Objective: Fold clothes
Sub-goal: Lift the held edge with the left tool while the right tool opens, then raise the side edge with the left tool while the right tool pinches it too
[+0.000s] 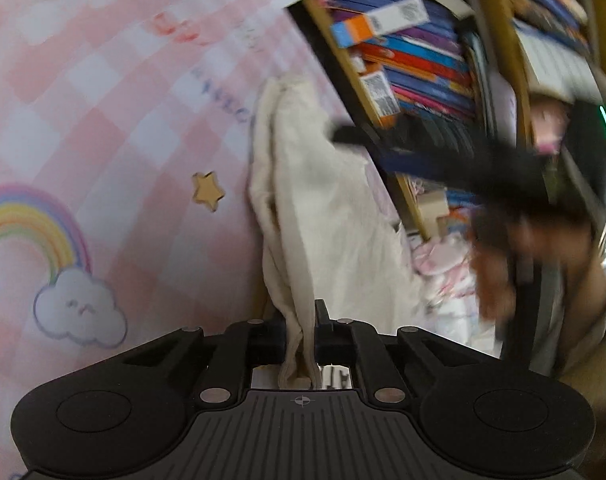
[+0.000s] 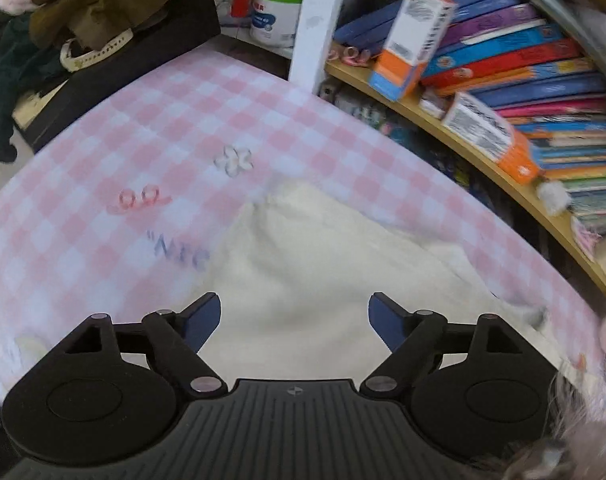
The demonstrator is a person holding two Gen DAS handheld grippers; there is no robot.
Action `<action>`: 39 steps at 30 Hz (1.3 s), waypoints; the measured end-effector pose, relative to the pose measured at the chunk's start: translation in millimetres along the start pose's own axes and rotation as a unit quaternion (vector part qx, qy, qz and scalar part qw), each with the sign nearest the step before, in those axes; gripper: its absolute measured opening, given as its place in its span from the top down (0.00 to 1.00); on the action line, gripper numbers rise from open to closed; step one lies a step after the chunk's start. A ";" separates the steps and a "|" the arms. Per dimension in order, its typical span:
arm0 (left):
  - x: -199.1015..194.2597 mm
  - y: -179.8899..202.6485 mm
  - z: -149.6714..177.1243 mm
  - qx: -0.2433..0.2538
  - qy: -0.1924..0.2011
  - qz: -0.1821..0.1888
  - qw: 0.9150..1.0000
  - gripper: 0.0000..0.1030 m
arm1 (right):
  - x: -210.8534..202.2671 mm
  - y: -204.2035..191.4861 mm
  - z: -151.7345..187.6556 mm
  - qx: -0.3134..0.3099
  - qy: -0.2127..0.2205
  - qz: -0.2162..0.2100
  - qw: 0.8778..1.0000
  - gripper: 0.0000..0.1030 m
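Observation:
A cream cloth garment [image 1: 319, 208] lies on the pink checked table cover [image 1: 103, 120]. My left gripper [image 1: 301, 324] is shut on a bunched edge of it, and the fabric runs away from the jaws in long folds. In the left wrist view my right gripper [image 1: 443, 156] shows as a dark blur over the garment's far side, held by a hand [image 1: 543, 264]. From the right wrist view the same cream garment [image 2: 323, 272] spreads flat below my right gripper [image 2: 291, 320], whose blue-padded fingers [image 2: 201, 320] stand wide open with nothing between them.
A wooden bookshelf [image 2: 463, 148] packed with books and boxes runs along the table's right side. A dark box with piled clothes [image 2: 87, 24] sits at the far left, a white tub [image 2: 275, 12] behind. Printed rainbow [image 1: 27, 224] and star [image 1: 208, 196] mark the cover.

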State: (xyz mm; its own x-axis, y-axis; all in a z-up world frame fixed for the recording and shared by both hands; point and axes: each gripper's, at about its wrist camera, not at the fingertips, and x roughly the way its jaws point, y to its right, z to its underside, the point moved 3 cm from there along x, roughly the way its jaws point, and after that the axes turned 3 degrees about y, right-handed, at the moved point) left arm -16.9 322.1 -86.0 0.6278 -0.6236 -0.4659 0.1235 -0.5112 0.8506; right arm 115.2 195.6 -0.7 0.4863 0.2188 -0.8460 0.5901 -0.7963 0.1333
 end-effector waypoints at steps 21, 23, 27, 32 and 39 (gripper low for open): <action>-1.6 65.6 2.3 0.219 0.014 0.008 0.976 0.91 | 93.3 -81.1 -33.0 -0.206 -0.170 0.078 0.961 0.35; -2.9 66.9 2.5 0.223 0.013 0.011 0.975 0.91 | 90.3 -76.3 -33.7 -0.202 -0.170 0.082 0.961 0.45; -6.4 71.4 3.6 0.237 0.012 0.018 0.971 0.91 | 84.1 -66.7 -34.9 -0.195 -0.170 0.090 0.962 0.90; -11.7 81.5 7.9 0.262 0.012 0.030 0.965 0.91 | 60.2 -42.4 -41.9 -0.172 -0.150 0.074 0.971 0.93; -7.7 116.8 18.9 0.315 0.017 0.051 0.948 0.91 | 7.1 11.0 -41.8 -0.121 -0.095 0.074 0.985 0.94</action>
State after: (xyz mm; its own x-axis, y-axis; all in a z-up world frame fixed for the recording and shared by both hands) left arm -21.9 256.0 12.3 0.6372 -0.6748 -0.3722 -0.4156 -0.7077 0.5714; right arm 152.1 212.0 16.3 0.4622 -0.0167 -0.8866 0.6696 -0.6489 0.3613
